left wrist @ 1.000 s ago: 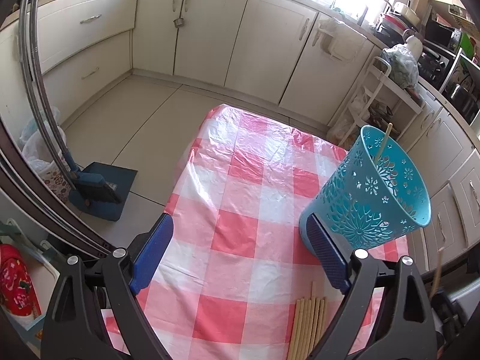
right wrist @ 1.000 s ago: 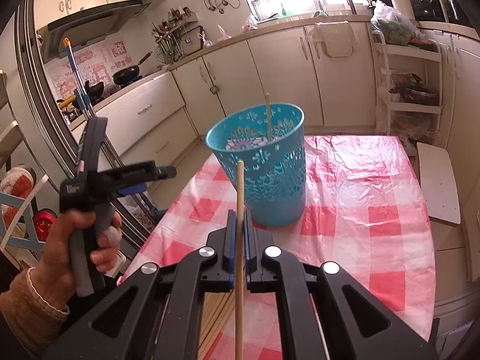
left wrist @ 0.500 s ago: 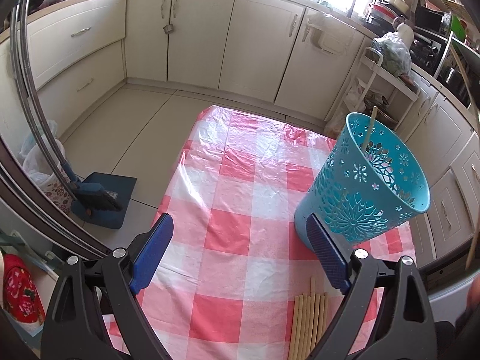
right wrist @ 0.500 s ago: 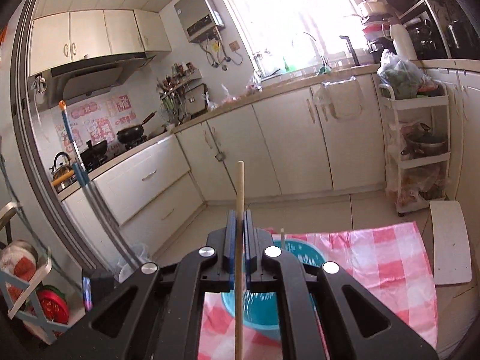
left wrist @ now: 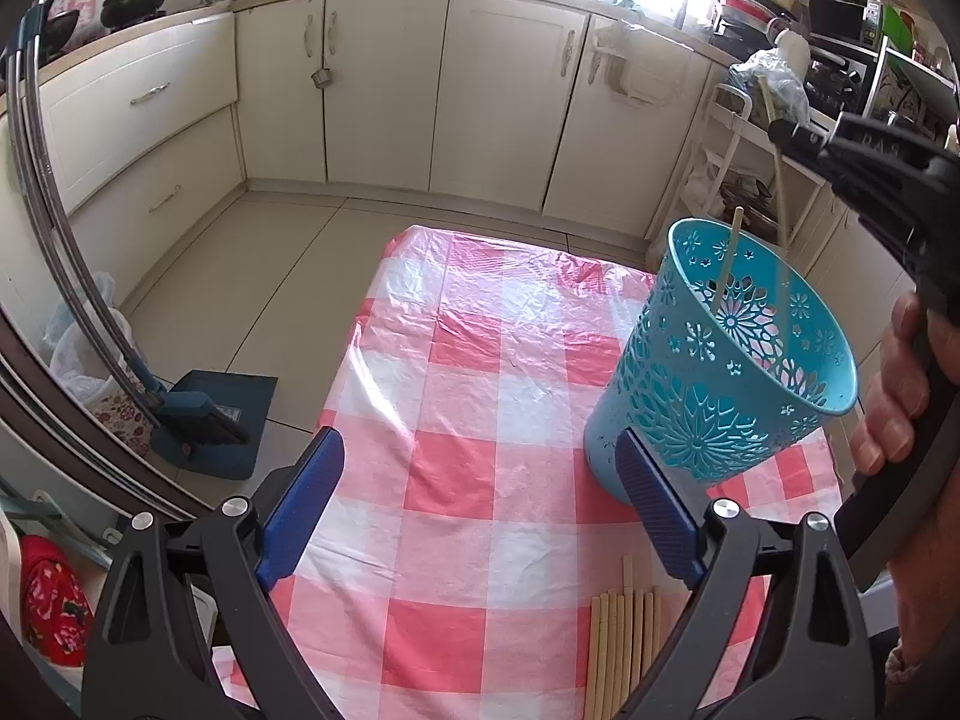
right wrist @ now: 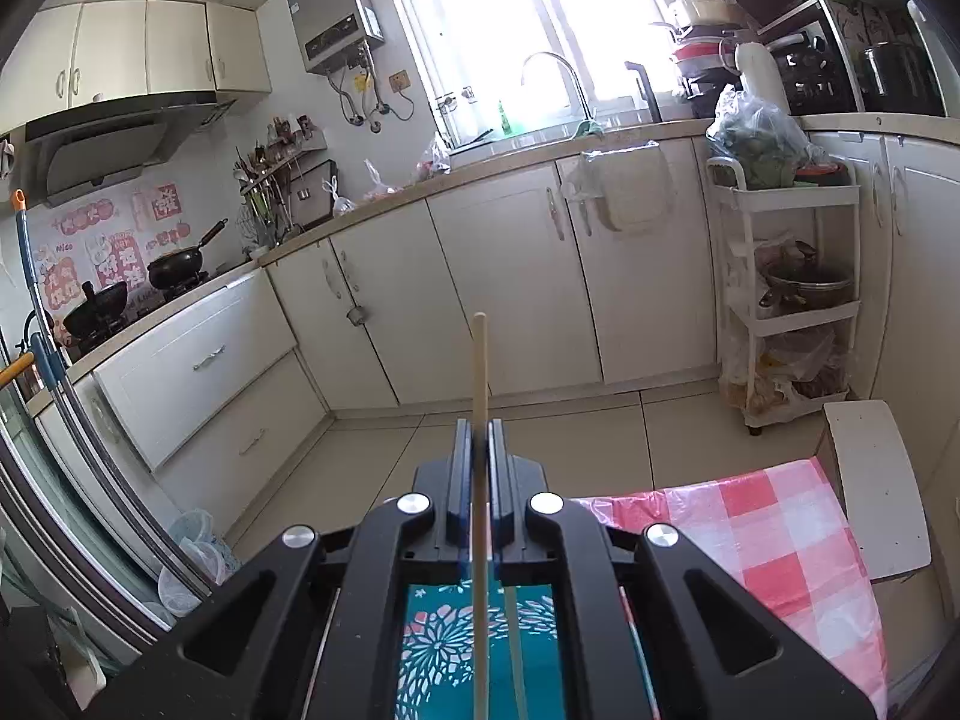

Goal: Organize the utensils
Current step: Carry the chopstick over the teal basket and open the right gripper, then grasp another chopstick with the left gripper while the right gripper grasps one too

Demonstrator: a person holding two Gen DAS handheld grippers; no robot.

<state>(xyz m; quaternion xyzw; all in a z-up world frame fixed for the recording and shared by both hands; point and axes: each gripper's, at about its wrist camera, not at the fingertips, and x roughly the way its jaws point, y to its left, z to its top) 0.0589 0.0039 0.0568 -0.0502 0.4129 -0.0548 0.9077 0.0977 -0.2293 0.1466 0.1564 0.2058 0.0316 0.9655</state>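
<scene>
A blue openwork basket (left wrist: 720,354) stands on the red-checked tablecloth (left wrist: 480,420), with one chopstick (left wrist: 726,252) leaning inside. My right gripper (right wrist: 478,450) is shut on a wooden chopstick (right wrist: 479,372) and holds it upright over the basket (right wrist: 480,648); in the left wrist view that chopstick (left wrist: 780,192) dips into the basket mouth from the right gripper (left wrist: 780,132). My left gripper (left wrist: 480,504) is open and empty, its right finger close to the basket's base. Several chopsticks (left wrist: 624,648) lie in a row on the cloth near me.
Cream kitchen cabinets (left wrist: 480,90) ring the tiled floor beyond the table. A blue dustpan (left wrist: 210,420) stands on the floor at the left. A white shelf trolley (right wrist: 786,300) stands at the right. A white board (right wrist: 876,492) lies beside the table's far right.
My right gripper rose with the chopstick and came over the basket, turning it upright so its lower end enters the basket. My left gripper stayed open near the basket's base.
</scene>
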